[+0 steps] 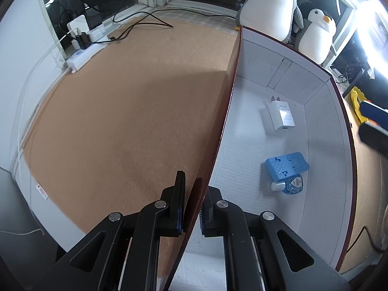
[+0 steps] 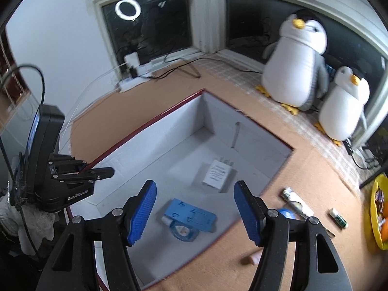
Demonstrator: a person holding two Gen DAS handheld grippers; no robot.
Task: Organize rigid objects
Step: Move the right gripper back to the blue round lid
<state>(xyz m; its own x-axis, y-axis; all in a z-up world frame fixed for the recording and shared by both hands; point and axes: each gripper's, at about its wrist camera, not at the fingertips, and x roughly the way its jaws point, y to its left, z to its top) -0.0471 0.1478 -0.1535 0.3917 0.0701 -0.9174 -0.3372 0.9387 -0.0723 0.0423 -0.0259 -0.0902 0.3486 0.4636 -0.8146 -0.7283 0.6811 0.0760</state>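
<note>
The left tongs are clamped on the near wall of the box, one finger outside, one inside. The right tongs stand about half open with nothing between the blue pads, above the box's near end.

Inside the box lie a white charger, toward 12 o'clock, and a blue holder resting over a small bottle, toward 6 o'clock; the charger and holder are apart.

Only the right view shows what is still out on the cork tabletop, at 3 o'clock of the box: a white tube, a small stick, and a blue round thing partly hidden behind the right finger. A yellow bowl sits at the far right edge.

Only the left view shows the pinch on the wall up close. Both views show two penguin toys at the window.
</note>
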